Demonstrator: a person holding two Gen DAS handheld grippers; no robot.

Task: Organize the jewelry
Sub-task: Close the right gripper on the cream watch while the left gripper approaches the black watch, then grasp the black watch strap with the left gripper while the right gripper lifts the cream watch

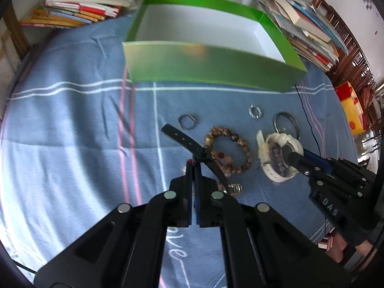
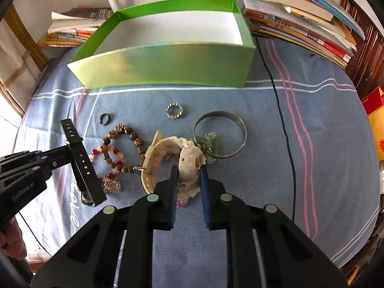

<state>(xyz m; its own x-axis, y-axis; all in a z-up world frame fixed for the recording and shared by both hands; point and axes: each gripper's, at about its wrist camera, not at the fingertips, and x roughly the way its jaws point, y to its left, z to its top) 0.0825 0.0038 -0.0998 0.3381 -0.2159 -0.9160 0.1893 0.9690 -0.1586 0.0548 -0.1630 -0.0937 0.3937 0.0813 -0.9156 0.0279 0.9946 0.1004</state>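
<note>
My left gripper (image 1: 194, 164) is shut on a black watch strap (image 1: 182, 139), lifted off the cloth; it also shows in the right wrist view (image 2: 80, 160). My right gripper (image 2: 189, 169) is partly open, its fingers on either side of a white watch band (image 2: 187, 158), also in the left view (image 1: 278, 158). A brown bead bracelet (image 1: 228, 148) lies between them. A silver bangle (image 2: 219, 134), a beaded ring (image 2: 174, 111), a dark ring (image 2: 105, 119), a red-pink bead string (image 2: 105, 156) and a gold piece (image 2: 111, 187) lie around. The open green box (image 2: 168, 64) stands behind.
Book stacks line the back left (image 1: 76, 7) and right (image 2: 300, 14). A black cable (image 2: 280, 120) runs down the blue striped cloth (image 1: 72, 132) on the right. A red and yellow box (image 1: 350, 110) sits at the far right edge.
</note>
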